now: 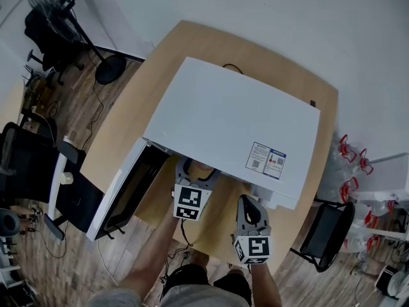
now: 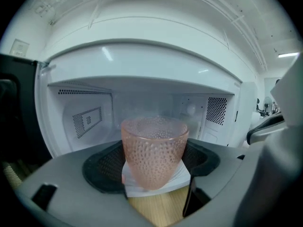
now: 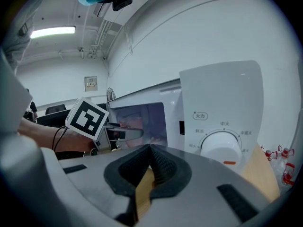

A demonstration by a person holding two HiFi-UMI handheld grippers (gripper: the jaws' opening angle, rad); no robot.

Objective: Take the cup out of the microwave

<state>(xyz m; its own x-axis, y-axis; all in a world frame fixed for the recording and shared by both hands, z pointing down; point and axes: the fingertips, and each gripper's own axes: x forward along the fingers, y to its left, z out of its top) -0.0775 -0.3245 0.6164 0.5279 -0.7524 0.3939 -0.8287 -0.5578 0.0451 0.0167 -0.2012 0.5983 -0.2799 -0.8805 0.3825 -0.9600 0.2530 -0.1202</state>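
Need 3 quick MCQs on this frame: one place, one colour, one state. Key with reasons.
1. Where is the pink dimpled glass cup?
A. In a sink
B. Between the left gripper's jaws, at the mouth of the white box-shaped microwave
C. On a stove

2. What colour is the microwave's casing?
A. Black
B. White
C. Red

3. How do the right gripper's jaws stand?
A. Wide apart
B. Shut on the cup
C. Together, holding nothing

Key:
1 B: the left gripper view shows the cup between the pads, in front of the open cavity.
2 B: the head view shows a white top.
3 C: the right gripper view shows the pads meeting, empty.
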